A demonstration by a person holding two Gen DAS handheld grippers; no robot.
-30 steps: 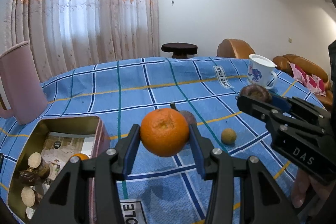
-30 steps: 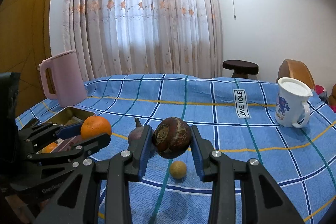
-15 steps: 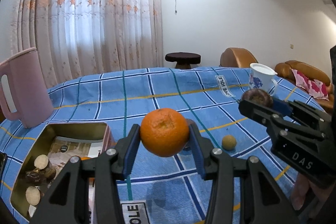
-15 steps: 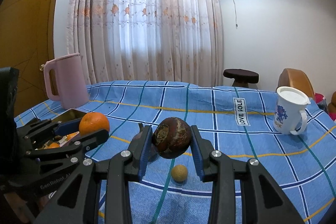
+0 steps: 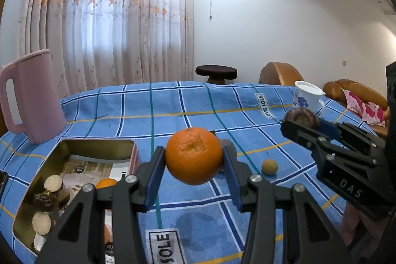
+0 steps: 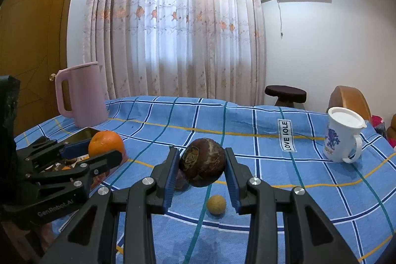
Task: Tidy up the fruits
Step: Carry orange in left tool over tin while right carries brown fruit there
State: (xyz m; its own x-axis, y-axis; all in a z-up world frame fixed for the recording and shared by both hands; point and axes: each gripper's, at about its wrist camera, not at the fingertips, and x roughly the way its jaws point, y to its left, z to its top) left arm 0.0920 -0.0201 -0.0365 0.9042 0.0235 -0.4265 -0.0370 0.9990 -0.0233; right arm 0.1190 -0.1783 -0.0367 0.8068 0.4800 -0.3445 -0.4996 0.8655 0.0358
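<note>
My left gripper is shut on an orange and holds it above the blue checked tablecloth. To its left lies an open gold tin with another orange and several small round things inside. My right gripper is shut on a dark brown round fruit, also lifted off the cloth. On the cloth lie a small tan round fruit and a dark purple fruit, mostly hidden behind the left finger. Each gripper shows in the other's view, the right gripper at right, the left gripper at left.
A pink jug stands at the table's far left, behind the tin. A white lidded mug with a blue flower print stands far right. Beyond the table are a dark round stool, brown sofas and a curtain.
Both views have tilted slightly upward, so the table sits lower in frame. Both fruits stay gripped, and the fruits on the cloth have not moved.
</note>
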